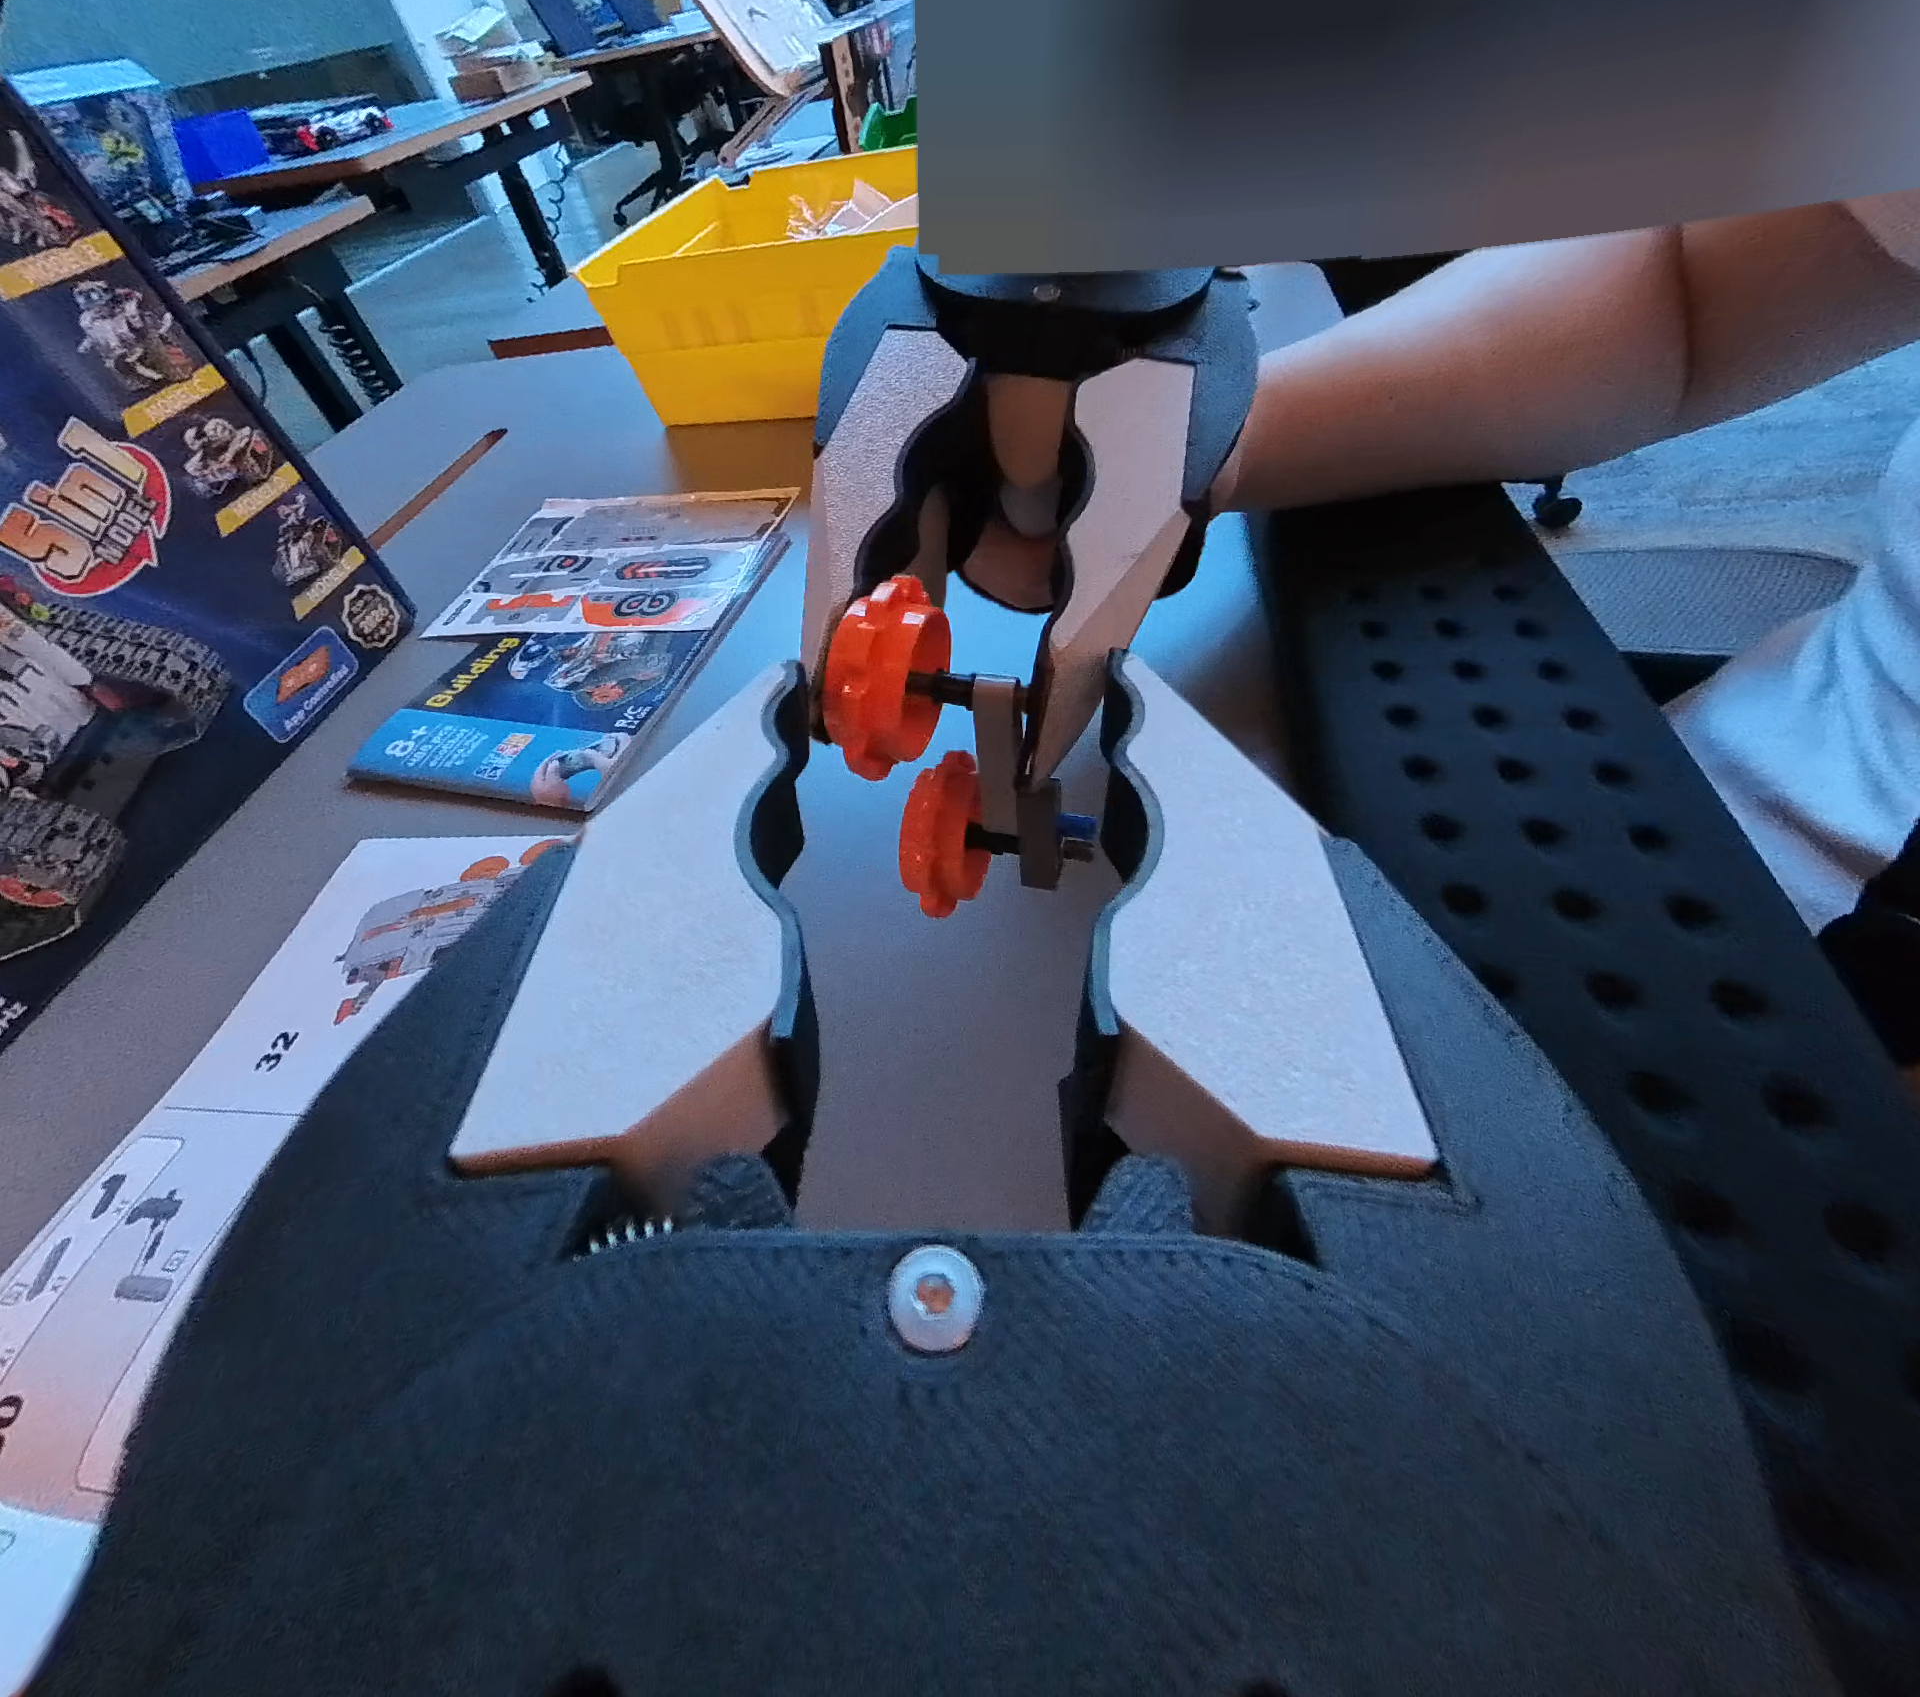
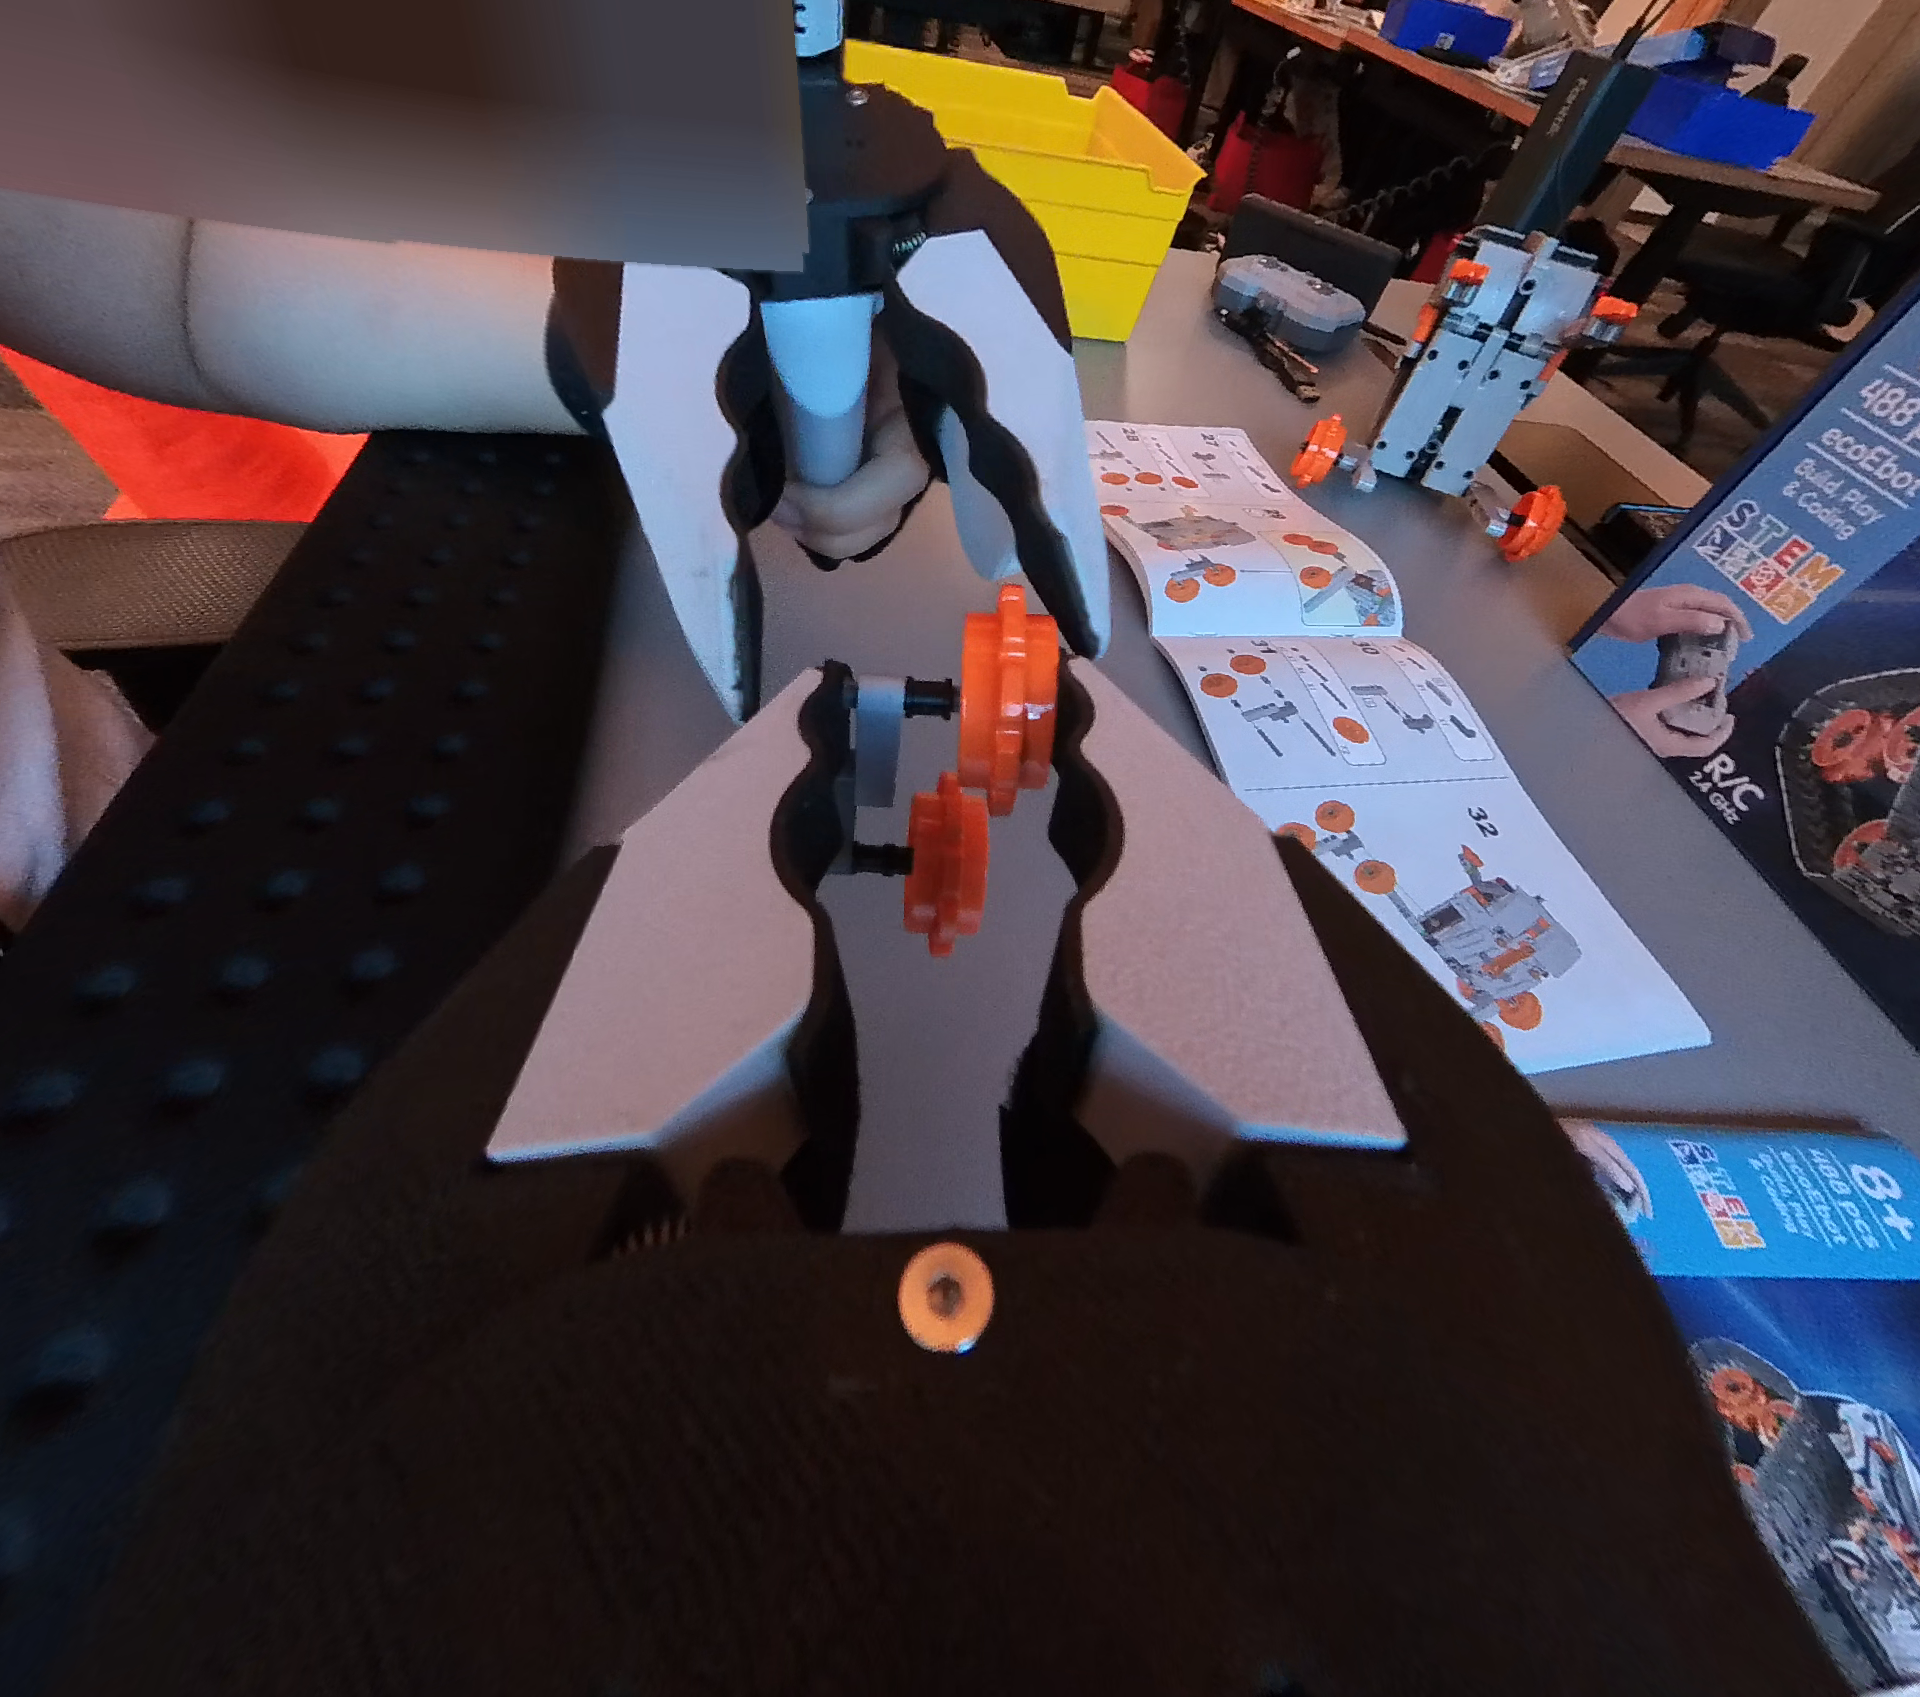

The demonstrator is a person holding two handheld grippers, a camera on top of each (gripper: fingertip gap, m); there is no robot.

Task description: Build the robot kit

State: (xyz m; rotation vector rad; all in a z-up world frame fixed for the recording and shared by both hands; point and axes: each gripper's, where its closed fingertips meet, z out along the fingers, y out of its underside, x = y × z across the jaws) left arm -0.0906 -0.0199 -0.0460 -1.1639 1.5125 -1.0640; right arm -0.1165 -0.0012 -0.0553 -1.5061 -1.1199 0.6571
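A small assembly hangs above the grey table (image 1: 582, 421) between both grippers: two orange toothed wheels (image 1: 883, 676) (image 2: 1003, 702) on black axles fixed to a grey beam (image 1: 1003, 743) (image 2: 873, 743). My right gripper (image 2: 945, 676) is shut on it, with the beam against one finger and the upper wheel against the other. It comes in from the top of the left wrist view (image 1: 935, 702). My left gripper (image 1: 956, 686) is open and straddles the assembly. One of its fingers is at the upper wheel. It also shows in the right wrist view (image 2: 914, 676).
An open instruction booklet (image 2: 1403, 816) lies on the table with a partly built grey model (image 2: 1475, 380) and a grey controller (image 2: 1288, 297) behind it. A yellow bin (image 1: 727, 317), the kit box (image 1: 156, 556), a sticker sheet (image 1: 623, 567) and a black perforated chair back (image 1: 1507, 764) surround the spot. The grippers are tip to tip, or close to it.
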